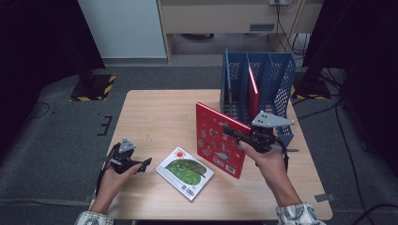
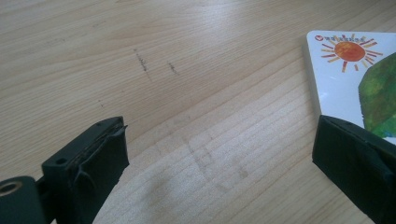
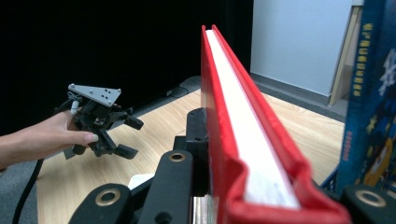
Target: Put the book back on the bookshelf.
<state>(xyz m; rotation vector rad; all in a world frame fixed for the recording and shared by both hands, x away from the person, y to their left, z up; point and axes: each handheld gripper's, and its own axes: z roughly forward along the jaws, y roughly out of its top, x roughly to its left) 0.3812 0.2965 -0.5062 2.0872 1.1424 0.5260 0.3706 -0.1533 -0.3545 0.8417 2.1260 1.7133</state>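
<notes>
we hold the right gripper (image 1: 234, 132) near the right edge of the desk (image 1: 155, 117), its jaws clamped on the red book (image 1: 218, 138). the red book stands upright on edge, lifted off the desk surface, its cover facing the left side of the desk and its upper corner gripped. in the right gripper view the red book's page block (image 3: 247, 140) runs away from the camera between the two red covers, with one black jaw pressed flat against the left cover. just behind the red book, at the far right corner of the desk, stands the blue file rack (image 1: 270, 79), a mesh holder with upright dividers; one slot already holds a second red volume (image 1: 254, 91) standing upright. we hold the left gripper (image 1: 141, 165) near the front left corner of the desk, low over the surface, its jaws apart with nothing between them; in the left gripper view bare wood shows between the two black pads. the picture book (image 1: 184, 172), white with a green shape and an orange sun on its cover, lies flat near the front edge of the desk, between the two grippers and just beside the left gripper's jaw tips, not touching them as far as we can tell.
</notes>
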